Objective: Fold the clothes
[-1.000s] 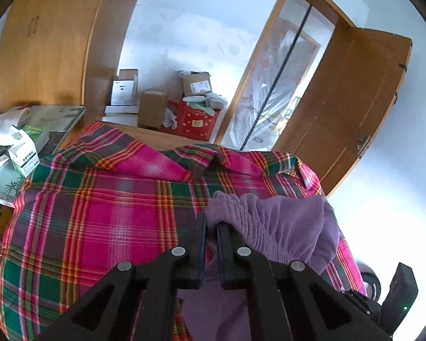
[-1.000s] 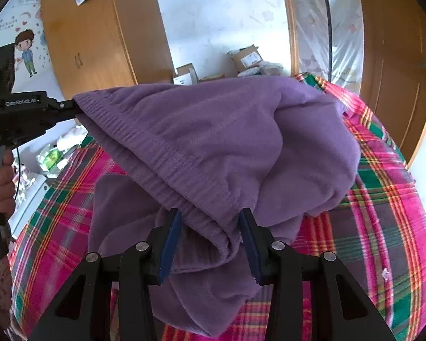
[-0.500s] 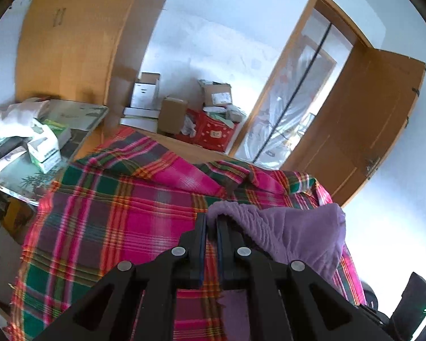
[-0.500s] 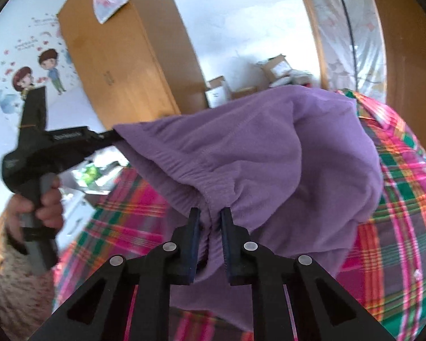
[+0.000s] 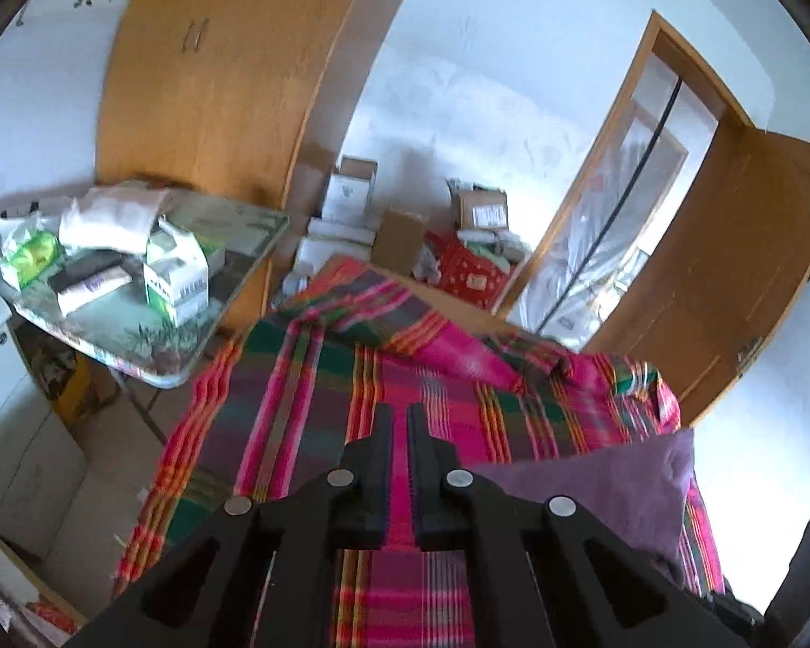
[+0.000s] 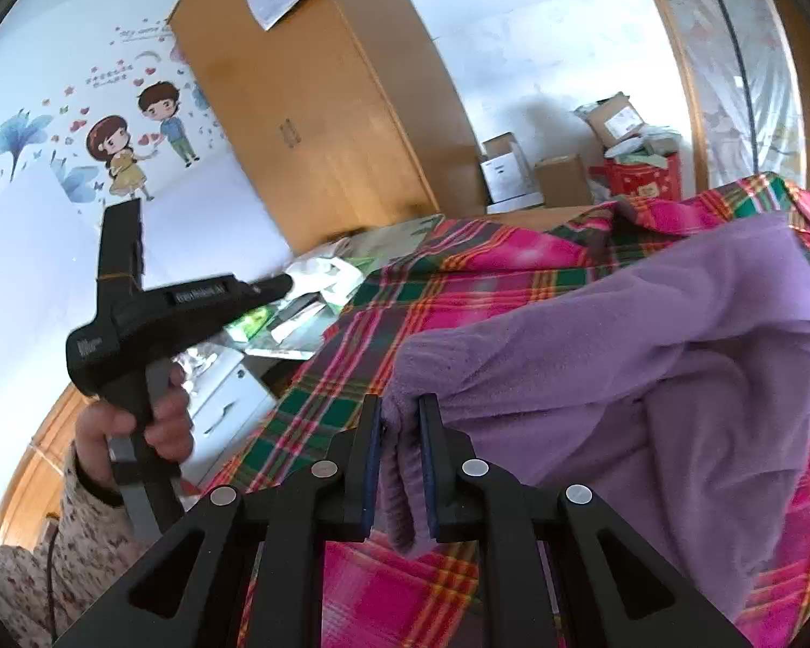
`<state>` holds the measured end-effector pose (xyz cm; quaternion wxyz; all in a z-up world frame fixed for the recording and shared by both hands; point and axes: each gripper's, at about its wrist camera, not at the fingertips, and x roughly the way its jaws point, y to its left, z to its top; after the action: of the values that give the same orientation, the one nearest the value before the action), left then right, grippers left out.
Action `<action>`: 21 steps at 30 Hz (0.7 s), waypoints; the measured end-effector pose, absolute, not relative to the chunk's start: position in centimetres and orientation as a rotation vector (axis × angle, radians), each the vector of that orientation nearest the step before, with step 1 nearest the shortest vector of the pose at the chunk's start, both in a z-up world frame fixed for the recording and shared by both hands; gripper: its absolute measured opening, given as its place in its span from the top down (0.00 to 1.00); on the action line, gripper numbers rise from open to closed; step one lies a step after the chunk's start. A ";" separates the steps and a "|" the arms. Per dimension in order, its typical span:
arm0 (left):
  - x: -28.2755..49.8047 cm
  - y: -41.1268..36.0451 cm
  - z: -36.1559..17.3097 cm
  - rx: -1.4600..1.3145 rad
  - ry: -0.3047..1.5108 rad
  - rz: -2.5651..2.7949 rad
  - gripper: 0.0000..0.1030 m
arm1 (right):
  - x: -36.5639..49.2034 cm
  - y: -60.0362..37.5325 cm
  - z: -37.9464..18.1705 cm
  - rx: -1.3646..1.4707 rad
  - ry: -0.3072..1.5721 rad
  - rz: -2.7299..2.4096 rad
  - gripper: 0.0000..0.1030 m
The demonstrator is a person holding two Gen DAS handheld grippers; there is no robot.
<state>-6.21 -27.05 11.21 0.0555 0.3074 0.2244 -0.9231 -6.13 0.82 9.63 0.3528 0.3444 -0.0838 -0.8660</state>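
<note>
The left hand-held gripper [image 5: 399, 421] has its jaws drawn narrow with nothing between them, held up over the plaid bedspread [image 5: 308, 410], with the purple garment [image 5: 610, 491] off to its right. The right hand-held gripper [image 6: 399, 421] is pinched onto a bunched edge of that garment, whose bulk drapes loosely to its right across the bed. Judging by the rumpled, uneven heap, no neat fold shows: the garment looks only partly gathered, and squaring and flattening it seems left.
</note>
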 end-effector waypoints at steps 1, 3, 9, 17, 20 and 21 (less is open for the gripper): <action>-6.0 -26.8 10.8 0.956 0.688 -2.810 0.96 | -6.1 0.4 9.5 0.893 -0.215 -2.232 0.86; -5.7 -26.2 9.9 1.002 0.704 -2.831 0.96 | -6.1 -0.5 9.3 0.897 -0.212 -2.217 0.86; -5.1 -23.5 6.9 1.173 0.775 -2.898 0.95 | -6.7 -1.3 8.1 0.922 -0.250 -2.205 0.86; -3.7 -19.1 5.0 1.300 0.874 -3.021 0.67 | -7.5 1.6 6.6 1.019 -0.381 -2.137 0.67; -3.4 -17.4 4.8 1.368 0.824 -3.032 0.66 | -6.8 4.4 6.6 1.013 -0.430 -2.165 0.67; -3.2 -17.0 4.7 1.378 0.816 -3.030 0.66 | -6.5 5.7 6.6 1.007 -0.451 -2.180 0.67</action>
<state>-3.18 -17.03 4.73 -0.1425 0.3979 0.2357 -0.8751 -6.49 5.70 6.61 0.3421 0.3874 -0.1735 -0.8383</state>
